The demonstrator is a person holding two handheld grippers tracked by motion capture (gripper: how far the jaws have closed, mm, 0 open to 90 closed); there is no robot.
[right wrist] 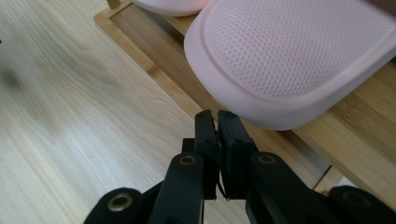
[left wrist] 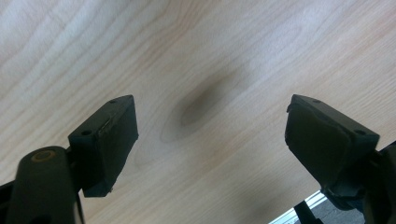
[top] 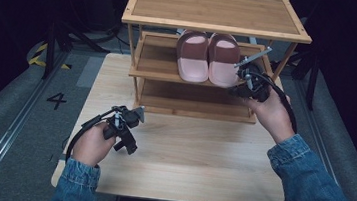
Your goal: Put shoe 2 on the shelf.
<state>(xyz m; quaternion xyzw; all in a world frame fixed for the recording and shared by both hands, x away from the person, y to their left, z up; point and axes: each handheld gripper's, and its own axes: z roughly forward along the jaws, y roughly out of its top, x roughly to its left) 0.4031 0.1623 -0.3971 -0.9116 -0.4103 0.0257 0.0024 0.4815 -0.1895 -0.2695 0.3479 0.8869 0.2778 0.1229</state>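
Right tongs [right wrist: 217,116] together, left tongs [left wrist: 210,140] apart; two pink slippers [top: 206,58] sit on one rack [top: 140,66].

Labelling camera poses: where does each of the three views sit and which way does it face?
High view: above the person's side, facing forward and down on the table and rack; forearms, both hands show.
Left gripper view: on the left gripper, facing down at bare table; open jaws show.
Right gripper view: on the right gripper, facing the right slipper; shut jaws show.
Shared: high and right gripper views both show the slipper on the rack.
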